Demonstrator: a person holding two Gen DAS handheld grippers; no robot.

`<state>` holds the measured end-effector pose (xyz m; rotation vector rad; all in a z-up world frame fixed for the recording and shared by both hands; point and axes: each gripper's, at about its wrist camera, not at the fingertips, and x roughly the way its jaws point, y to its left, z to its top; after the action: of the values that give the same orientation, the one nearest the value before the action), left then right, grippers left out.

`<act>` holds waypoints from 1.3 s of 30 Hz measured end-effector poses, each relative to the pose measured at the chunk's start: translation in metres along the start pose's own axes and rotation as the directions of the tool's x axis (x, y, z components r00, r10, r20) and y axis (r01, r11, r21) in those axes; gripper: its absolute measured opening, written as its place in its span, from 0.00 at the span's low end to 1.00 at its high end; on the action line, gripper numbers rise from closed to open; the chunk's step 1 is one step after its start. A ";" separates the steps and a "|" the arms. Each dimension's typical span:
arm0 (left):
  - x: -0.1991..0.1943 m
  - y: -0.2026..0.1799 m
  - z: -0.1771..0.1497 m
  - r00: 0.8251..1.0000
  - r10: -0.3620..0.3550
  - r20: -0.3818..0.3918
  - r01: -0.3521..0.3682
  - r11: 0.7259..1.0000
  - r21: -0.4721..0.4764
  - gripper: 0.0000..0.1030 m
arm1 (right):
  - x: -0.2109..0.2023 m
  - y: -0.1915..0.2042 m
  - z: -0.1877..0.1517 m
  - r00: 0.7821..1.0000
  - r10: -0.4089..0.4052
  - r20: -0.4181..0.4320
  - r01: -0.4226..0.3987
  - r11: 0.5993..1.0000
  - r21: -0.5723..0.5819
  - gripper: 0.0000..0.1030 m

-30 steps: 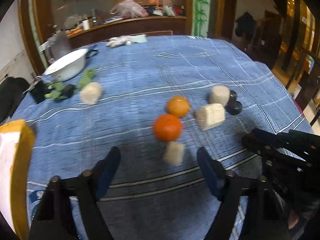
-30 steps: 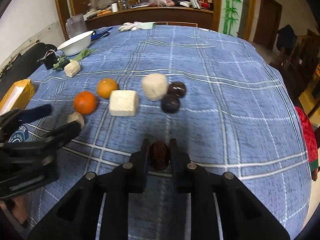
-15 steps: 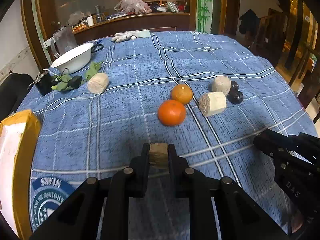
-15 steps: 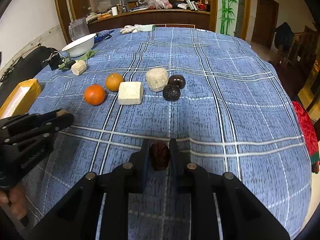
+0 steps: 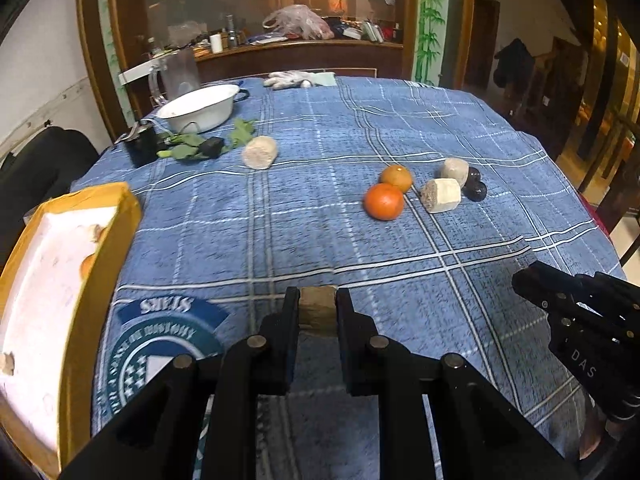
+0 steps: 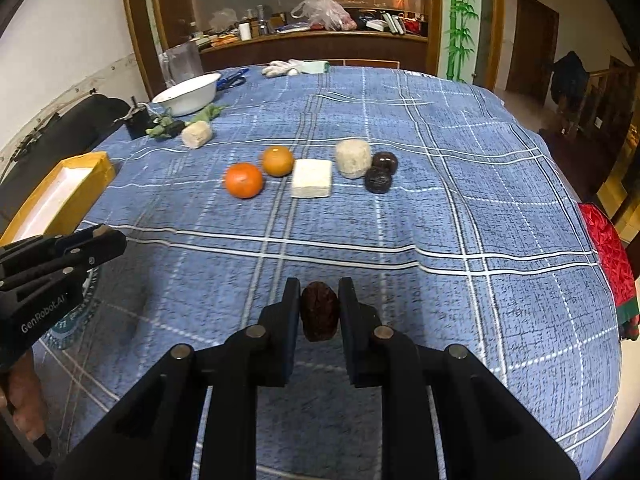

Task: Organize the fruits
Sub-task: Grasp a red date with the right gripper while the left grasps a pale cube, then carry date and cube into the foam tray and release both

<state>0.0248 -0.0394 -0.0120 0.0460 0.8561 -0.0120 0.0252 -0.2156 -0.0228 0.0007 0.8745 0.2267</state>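
The left gripper (image 5: 317, 312) has its fingers (image 5: 289, 320) squeezed tight. The right gripper (image 6: 319, 312) is squeezed tight too. Both are held up.

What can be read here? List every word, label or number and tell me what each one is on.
"DAS": on the body of the right claw, in the left wrist view.
"GenRobot.AI": on the body of the left claw, in the right wrist view; the last letter is partly hidden.
"STARS": on the round emblem printed on the blue tablecloth, upside down from here.
Lettering in the emblem's ring: too blurred to read.
No numbers are legible.
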 end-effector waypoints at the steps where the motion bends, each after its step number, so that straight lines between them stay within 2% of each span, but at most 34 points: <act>1: -0.004 0.004 -0.002 1.000 0.005 0.007 -0.005 1.000 -0.007 0.16 | -0.002 0.004 -0.001 1.000 0.003 0.003 -0.003 1.000 -0.006 0.20; 22: -0.041 0.075 -0.020 0.994 0.100 0.040 -0.094 0.987 -0.131 0.16 | -0.014 0.082 0.006 0.994 0.104 0.024 -0.100 0.987 -0.126 0.20; 39: -0.060 0.139 -0.027 0.976 0.215 0.034 -0.201 0.948 -0.248 0.16 | -0.006 0.156 0.028 0.980 0.199 0.023 -0.188 0.954 -0.234 0.20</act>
<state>-0.0313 0.0998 0.0204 -0.0947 0.7830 0.2893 0.0117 -0.0622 0.0144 -0.1253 0.7980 0.5103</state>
